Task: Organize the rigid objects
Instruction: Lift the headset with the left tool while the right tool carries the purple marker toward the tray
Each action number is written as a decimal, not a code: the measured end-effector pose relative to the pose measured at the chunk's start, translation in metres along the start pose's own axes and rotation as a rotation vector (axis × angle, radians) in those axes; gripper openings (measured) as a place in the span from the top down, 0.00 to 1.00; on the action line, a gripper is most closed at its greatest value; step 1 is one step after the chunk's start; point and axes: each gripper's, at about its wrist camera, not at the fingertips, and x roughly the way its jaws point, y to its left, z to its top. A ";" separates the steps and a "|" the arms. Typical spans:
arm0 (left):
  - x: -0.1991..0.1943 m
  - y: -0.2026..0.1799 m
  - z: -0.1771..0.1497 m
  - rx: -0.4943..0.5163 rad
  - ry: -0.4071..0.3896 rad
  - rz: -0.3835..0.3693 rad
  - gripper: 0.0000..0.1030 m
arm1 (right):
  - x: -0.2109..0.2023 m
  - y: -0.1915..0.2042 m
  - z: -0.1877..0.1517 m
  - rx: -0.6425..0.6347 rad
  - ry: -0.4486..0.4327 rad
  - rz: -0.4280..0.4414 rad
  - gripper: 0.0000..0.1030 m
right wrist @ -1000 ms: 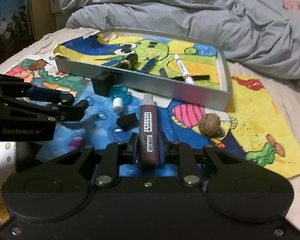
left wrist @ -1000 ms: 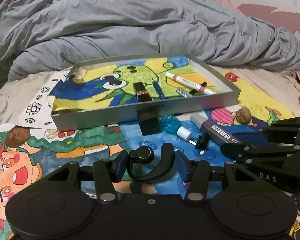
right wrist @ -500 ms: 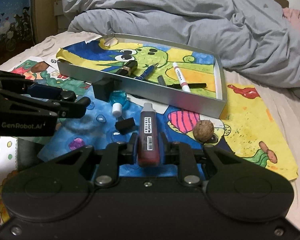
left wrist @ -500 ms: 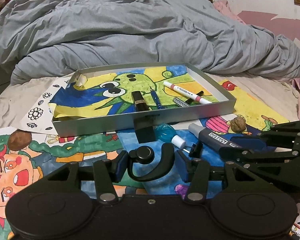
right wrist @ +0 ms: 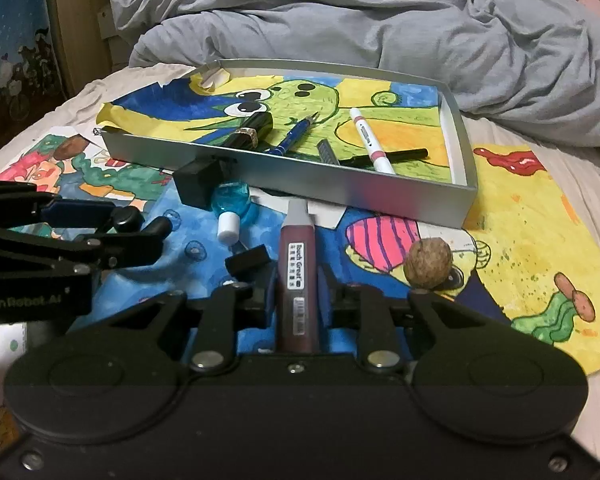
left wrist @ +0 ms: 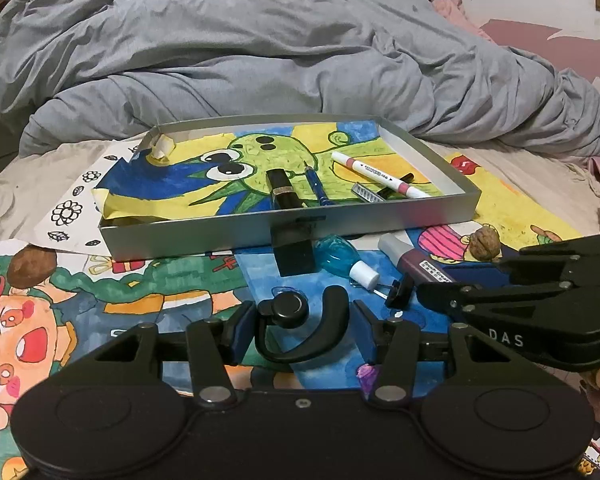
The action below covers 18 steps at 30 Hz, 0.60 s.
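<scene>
Grey duvet [left wrist: 260, 60] is lying bunched across the back of the bed, colourful drawings [right wrist: 520, 240] are spreading over the sheet in front, and the shallow silver tray [right wrist: 340, 184] is sitting on them, lined with a green cartoon picture and already carrying a lipstick [left wrist: 281, 192], a blue pen [left wrist: 318, 186] and a white-pink marker [right wrist: 370, 140]. The right gripper [right wrist: 296, 296] is clamping a dark red marker [right wrist: 296, 276], jaws clenched on its barrel, long axis pointing straight ahead at the tray's near wall, so the tray is lying directly forward and just above the tip. The left gripper [left wrist: 302, 330] is holding a black curved earpiece [left wrist: 300, 324] between half-parted jaws; whether the pads are really pressing it is hard to tell. Right hand is looking nearer the drop. Walnut [right wrist: 428, 264], blue bottle [right wrist: 232, 204], black block [right wrist: 198, 186] and small black cap [right wrist: 247, 264] are waiting loose outside the tray. Marker's rear end is hidden behind the gripper body.
</scene>
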 end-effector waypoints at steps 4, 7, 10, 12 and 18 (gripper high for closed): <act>0.000 -0.001 0.000 0.002 -0.004 0.001 0.49 | -0.007 0.008 0.002 -0.045 -0.041 -0.028 0.86; -0.002 -0.002 0.003 0.002 -0.024 0.003 0.49 | -0.017 0.012 0.008 -0.067 -0.096 -0.041 0.87; -0.007 -0.002 0.012 -0.006 -0.064 0.010 0.49 | -0.026 0.013 0.016 -0.081 -0.155 -0.055 0.87; -0.007 -0.001 0.021 -0.001 -0.088 0.025 0.49 | -0.027 0.010 0.025 -0.079 -0.184 -0.054 0.87; 0.006 0.007 0.054 -0.011 -0.160 0.076 0.49 | -0.007 -0.004 0.063 -0.035 -0.248 -0.022 0.87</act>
